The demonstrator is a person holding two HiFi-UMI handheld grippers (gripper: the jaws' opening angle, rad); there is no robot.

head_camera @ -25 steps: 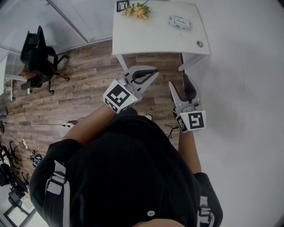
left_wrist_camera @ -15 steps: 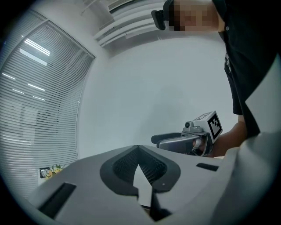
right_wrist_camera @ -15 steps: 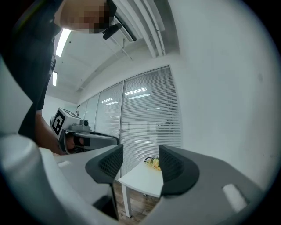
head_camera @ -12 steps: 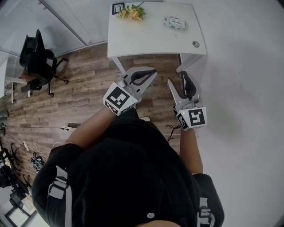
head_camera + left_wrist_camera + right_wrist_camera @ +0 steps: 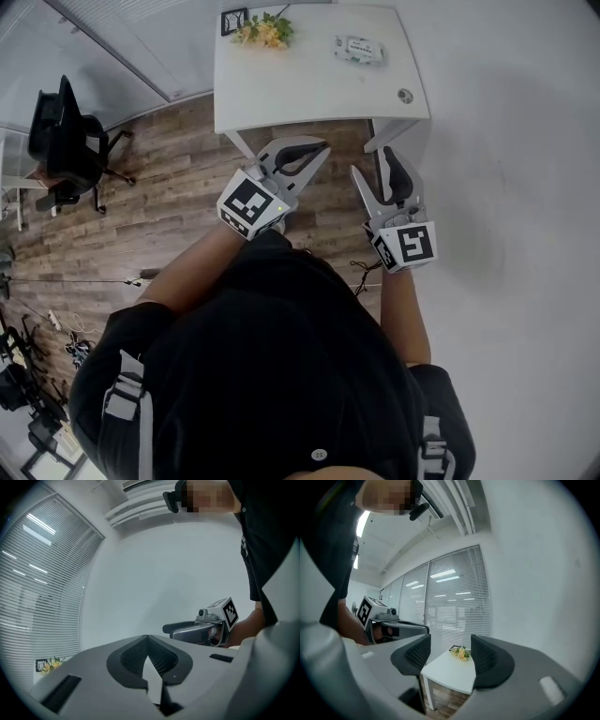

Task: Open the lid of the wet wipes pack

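Observation:
The wet wipes pack (image 5: 360, 50) lies flat on the far right part of a white table (image 5: 300, 89), well ahead of both grippers. In the head view my left gripper (image 5: 322, 150) is held over the wooden floor short of the table's front edge, jaws closed tip to tip with nothing in them. To its right, my right gripper (image 5: 377, 174) stands open and empty, below the table's right front corner. Through the right gripper's (image 5: 450, 656) jaws I see the table (image 5: 450, 672) from afar. The left gripper's (image 5: 148, 639) pads meet.
A bunch of yellow flowers (image 5: 263, 31) and a small framed picture (image 5: 233, 20) sit at the table's far left. A small round object (image 5: 405, 96) lies near its front right corner. An office chair (image 5: 64, 141) stands far left. A white wall (image 5: 525, 187) runs along the right.
The table and chair have slid left and a little down in the head view. Both grippers keep their pose, the left shut and the right open.

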